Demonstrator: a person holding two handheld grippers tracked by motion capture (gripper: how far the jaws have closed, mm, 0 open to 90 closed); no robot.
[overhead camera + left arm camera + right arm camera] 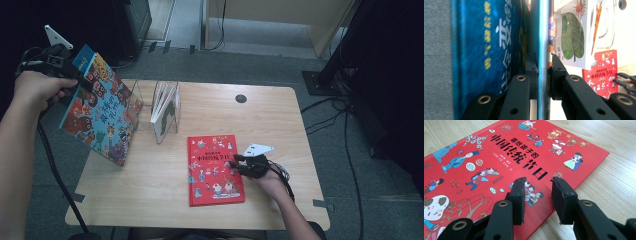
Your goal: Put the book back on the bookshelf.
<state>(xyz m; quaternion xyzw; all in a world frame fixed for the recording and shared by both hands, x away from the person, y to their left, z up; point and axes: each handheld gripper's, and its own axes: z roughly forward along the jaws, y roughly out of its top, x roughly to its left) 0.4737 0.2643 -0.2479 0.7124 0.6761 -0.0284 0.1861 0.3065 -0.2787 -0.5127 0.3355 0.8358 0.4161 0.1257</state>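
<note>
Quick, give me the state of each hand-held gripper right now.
Left hand-held gripper: shut on the blue picture book, held up at the table's left edge.
Right hand-held gripper: open, jaws over the red book, gripping nothing.

A pale wooden counter (280,115) on grey carpet, in a dim room.

The counter had rounded corners and a small dark round cap (241,98) near its far edge. Grey carpet (260,67) surrounded it, with black cables (330,112) trailing at the right. Dark furniture (132,22) stood behind at the left, a light wooden panel (280,12) beyond, and a black stand base (320,80) at the right.
</note>
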